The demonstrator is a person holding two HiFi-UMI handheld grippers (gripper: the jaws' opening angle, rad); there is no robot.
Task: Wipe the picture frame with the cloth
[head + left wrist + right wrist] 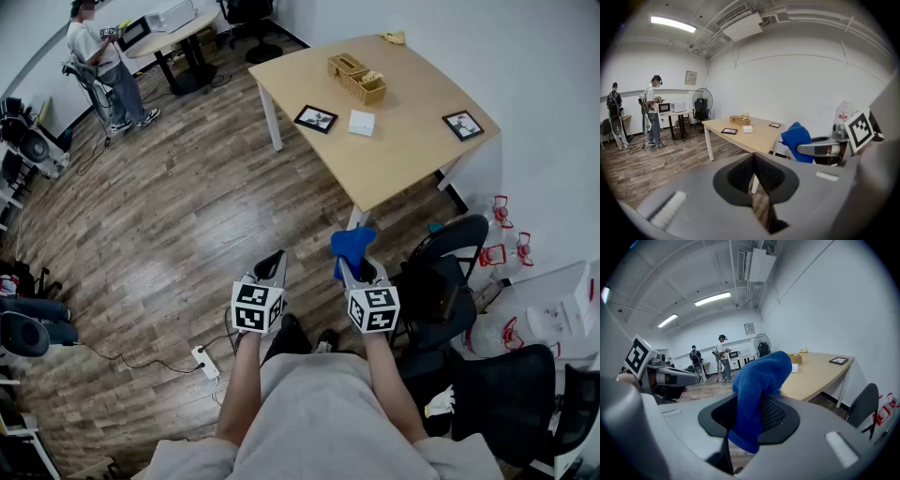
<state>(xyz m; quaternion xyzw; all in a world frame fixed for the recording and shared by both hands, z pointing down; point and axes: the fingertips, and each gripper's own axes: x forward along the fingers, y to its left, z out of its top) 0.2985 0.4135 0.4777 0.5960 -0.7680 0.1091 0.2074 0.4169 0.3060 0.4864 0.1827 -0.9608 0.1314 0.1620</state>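
Two black picture frames lie on the light wooden table, one near its left edge and one at its right corner. Both grippers hang over the wood floor, well short of the table. My right gripper is shut on a blue cloth, which bulges up out of its jaws. Beside it, my left gripper is shut with nothing between its pads. The left gripper view shows the table, the near frame and the cloth.
On the table also stand a white box and a wooden organizer. Black office chairs crowd the right, close to my right gripper. A power strip lies on the floor. A person stands far back left.
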